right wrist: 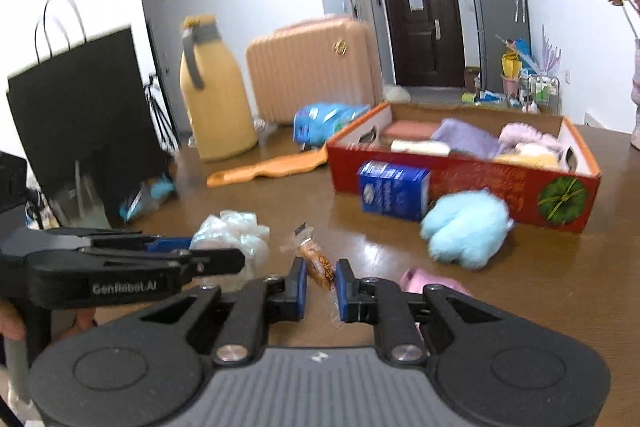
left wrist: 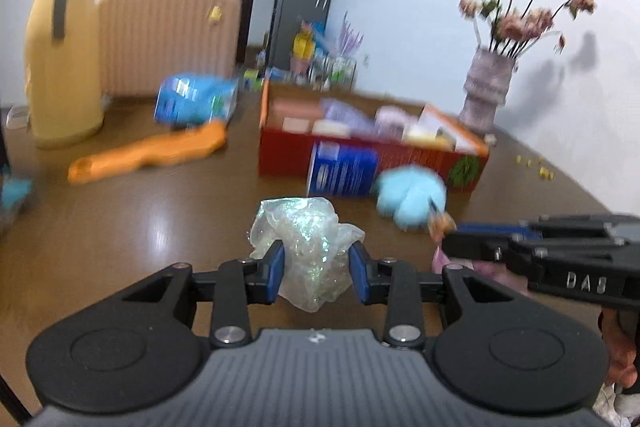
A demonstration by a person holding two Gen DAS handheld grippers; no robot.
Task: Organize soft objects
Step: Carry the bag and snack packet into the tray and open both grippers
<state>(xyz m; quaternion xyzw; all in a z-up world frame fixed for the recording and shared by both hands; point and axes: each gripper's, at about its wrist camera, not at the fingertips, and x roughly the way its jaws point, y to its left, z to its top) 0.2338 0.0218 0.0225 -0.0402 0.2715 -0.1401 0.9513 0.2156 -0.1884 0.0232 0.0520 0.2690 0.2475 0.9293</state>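
Two grippers we hold, left gripper (left wrist: 317,269) jaws clamping crinkled iridescent plastic wrap (left wrist: 308,239), right gripper (right wrist: 321,287) jaws pinching orange snack packet (right wrist: 318,263), its label blurred.

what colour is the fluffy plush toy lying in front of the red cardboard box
The fluffy plush toy is light blue, clearest in the right wrist view.

The worktop (right wrist: 208,239) is brown wood, polished enough to throw glare. The bag (left wrist: 308,247) is thin, crinkled, shimmery plastic. The blue toy (right wrist: 466,227) looks fluffy. The box (right wrist: 460,187) is printed cardboard holding soft folded cloths (right wrist: 464,139). The suitcase (right wrist: 312,67) is ribbed hard plastic.
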